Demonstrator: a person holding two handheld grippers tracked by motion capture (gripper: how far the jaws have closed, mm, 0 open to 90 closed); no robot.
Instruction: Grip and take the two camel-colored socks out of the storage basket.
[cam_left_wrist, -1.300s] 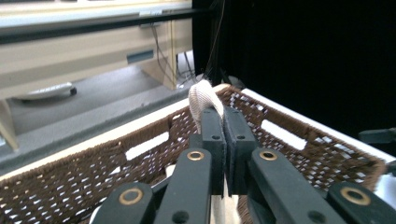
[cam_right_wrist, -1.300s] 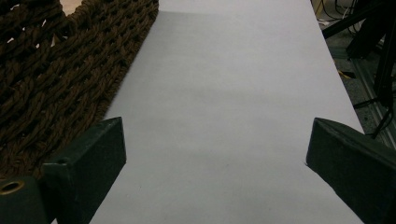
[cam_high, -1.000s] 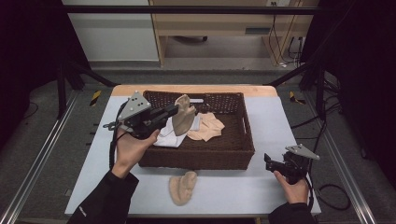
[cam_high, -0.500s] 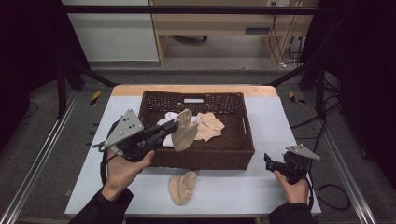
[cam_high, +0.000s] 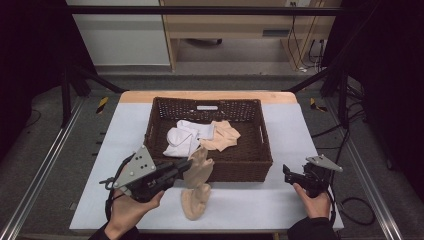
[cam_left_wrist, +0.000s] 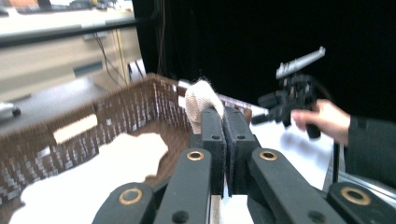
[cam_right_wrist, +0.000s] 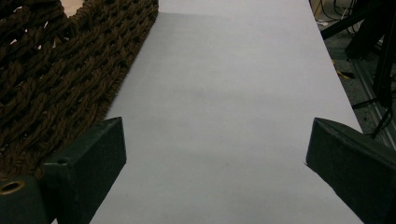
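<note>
Sock (cam_high: 199, 169), beige, soft, light and limp, hangs clenched in left gripper (cam_high: 187, 165) by its top edge, best pinched there; right gripper (cam_high: 287, 172) released.

The beige sock (cam_high: 200, 167) hangs limp and upright, pinched at its top, in front of the basket (cam_high: 260, 150), its lower end touching a second beige sock (cam_high: 194, 202) flat on the tabletop (cam_high: 240, 205).
</note>
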